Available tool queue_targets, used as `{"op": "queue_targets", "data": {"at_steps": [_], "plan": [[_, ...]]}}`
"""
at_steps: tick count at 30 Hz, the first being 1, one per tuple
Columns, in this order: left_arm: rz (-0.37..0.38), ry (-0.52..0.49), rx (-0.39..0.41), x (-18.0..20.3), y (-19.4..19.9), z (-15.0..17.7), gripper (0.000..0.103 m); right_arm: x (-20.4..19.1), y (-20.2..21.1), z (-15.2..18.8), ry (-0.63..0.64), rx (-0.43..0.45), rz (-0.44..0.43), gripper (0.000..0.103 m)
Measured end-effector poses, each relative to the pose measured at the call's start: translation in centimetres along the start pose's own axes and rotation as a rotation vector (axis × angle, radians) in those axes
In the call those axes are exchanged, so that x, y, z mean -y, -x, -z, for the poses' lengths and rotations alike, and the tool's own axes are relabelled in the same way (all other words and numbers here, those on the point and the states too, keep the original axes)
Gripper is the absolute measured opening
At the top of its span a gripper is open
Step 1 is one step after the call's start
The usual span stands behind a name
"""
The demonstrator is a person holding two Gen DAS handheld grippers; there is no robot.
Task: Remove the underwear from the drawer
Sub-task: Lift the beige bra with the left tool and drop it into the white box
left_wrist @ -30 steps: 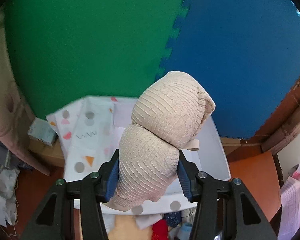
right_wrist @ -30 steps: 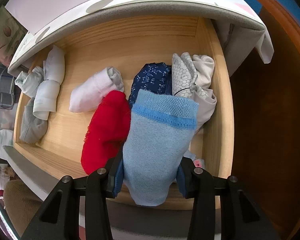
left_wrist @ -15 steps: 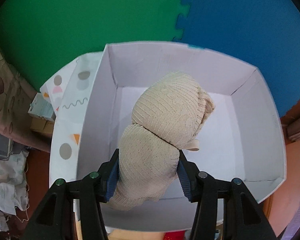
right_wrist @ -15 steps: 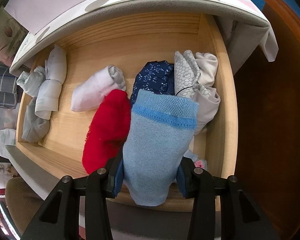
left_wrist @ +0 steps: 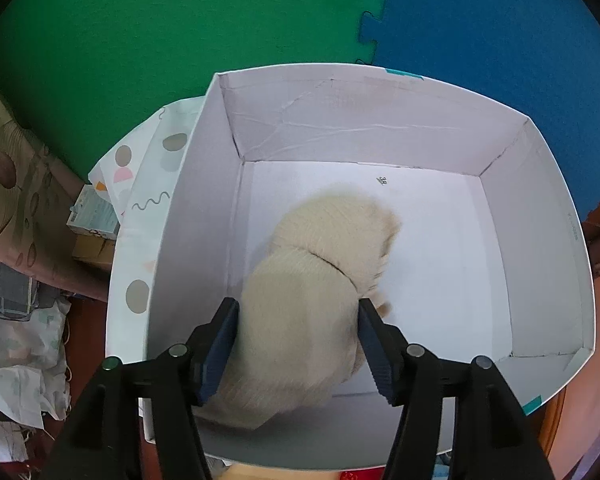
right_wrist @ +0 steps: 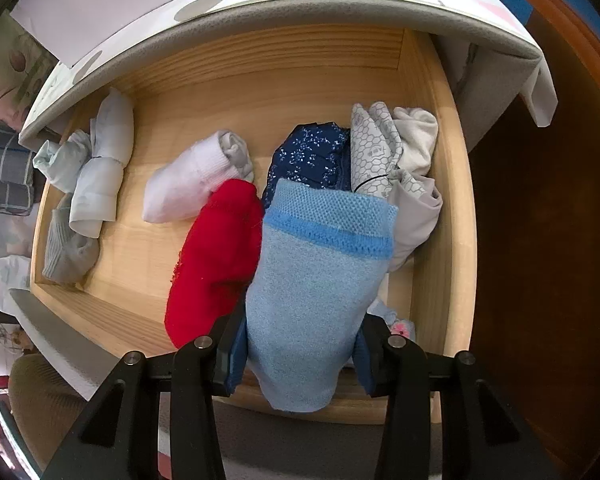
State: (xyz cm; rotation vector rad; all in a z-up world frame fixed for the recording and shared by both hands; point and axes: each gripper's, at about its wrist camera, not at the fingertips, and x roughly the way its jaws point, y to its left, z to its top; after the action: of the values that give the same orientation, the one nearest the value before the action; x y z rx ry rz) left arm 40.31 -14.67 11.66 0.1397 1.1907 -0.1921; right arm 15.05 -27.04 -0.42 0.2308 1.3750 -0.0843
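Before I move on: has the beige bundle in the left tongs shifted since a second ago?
Yes. The beige bundle has come down into the white box, which earlier lay far below. The left tongs have just been opening around it.

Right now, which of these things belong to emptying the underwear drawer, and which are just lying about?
Part of the job:
- beige roll
- white box
- light blue roll
- wooden drawer
- red roll
- navy roll

Lying about:
- patterned cloth
- small carton
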Motion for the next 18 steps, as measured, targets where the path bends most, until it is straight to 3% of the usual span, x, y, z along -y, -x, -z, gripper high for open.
{"op": "queue_targets", "data": {"at_steps": [5, 18], "plan": [[0.049, 0.022, 0.013, -0.6, 0.9, -0.1, 0.064, 0.0, 0.0, 0.0, 0.001, 0.003, 0.002, 0.04], [0.025, -0.009, 0.137, -3.0, 8.5, 2.4, 0.064, -0.1, -0.1, 0.0, 0.005, 0.001, 0.01, 0.04]]}}
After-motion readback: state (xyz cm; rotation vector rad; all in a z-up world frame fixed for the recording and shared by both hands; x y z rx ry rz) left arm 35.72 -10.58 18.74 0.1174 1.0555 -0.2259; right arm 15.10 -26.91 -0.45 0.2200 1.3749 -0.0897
